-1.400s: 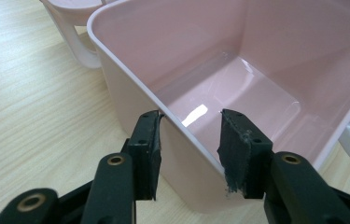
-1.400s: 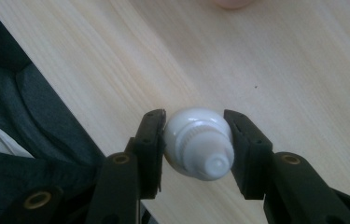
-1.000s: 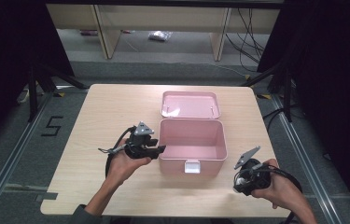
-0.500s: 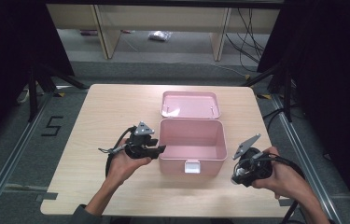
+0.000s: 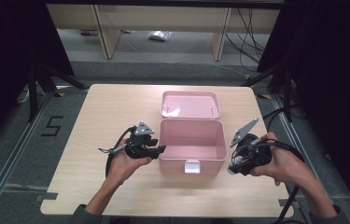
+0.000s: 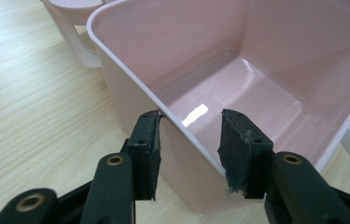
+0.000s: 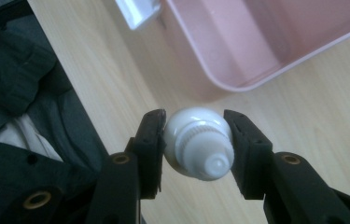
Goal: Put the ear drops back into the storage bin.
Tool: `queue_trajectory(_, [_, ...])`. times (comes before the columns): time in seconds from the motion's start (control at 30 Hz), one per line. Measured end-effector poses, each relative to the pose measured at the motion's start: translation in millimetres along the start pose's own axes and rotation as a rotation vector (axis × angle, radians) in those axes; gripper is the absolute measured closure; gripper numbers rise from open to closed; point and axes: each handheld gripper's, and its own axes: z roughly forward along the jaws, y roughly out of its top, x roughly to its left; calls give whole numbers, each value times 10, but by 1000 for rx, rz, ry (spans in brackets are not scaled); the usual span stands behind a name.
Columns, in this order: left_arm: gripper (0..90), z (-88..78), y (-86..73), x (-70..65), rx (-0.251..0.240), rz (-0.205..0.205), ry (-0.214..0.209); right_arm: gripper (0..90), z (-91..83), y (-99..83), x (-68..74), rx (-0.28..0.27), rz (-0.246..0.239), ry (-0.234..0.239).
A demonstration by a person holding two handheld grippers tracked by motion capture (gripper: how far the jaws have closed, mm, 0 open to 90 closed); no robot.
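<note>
An open pink box (image 5: 177, 163) stands mid-table, its lid (image 5: 190, 104) laid back behind it. My left gripper (image 5: 161, 149) is at the box's left wall. In the left gripper view its jaws (image 6: 189, 116) straddle that wall, one pad outside and one inside, and both touch it. The inside of the box (image 6: 256, 46) holds nothing. My right gripper (image 5: 233, 168) hovers to the right of the box, near its front corner, shut on a small white bottle (image 7: 198, 142) with a ribbed cap. The bottle (image 5: 231, 171) is lifted off the table.
The box's white latch (image 5: 192, 165) hangs on its front wall, also seen as latch (image 7: 137, 11). The lid's handle (image 6: 77, 46) lies beyond the wall. The wooden table (image 5: 116, 107) has bare areas left and right. A person's dark clothing (image 7: 28, 93) is by the near edge.
The right gripper has risen from the table with the white bottle and come slightly closer to the box. The left gripper and the box have not moved.
</note>
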Motion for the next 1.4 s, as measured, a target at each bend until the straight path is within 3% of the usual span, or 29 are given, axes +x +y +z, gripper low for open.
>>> queue_trajectory(0.03, [577,0,0,-2,0,-2,0,604,-18,20,-17,-5,-18,0])
queue_trajectory(0.27, [577,0,1,-3,2,-2,1,604,-111,194,-54,-5,-17,1])
queue_trajectory(0.53, [577,0,0,-4,2,-2,1,604,-93,368,-87,6,-44,13])
queue_trajectory(0.7, [577,1,0,-4,1,-4,1,604,-70,449,-97,11,-30,11])
queue_trajectory(0.73, [576,1,0,-5,2,-2,2,604,-55,468,-120,5,-48,17])
queue_trajectory(1.0, [576,5,-1,-3,2,-4,5,604,82,608,-202,25,-17,8])
queue_trajectory(1.4, [573,10,-4,8,1,-9,-12,604,369,769,-313,49,-19,37])
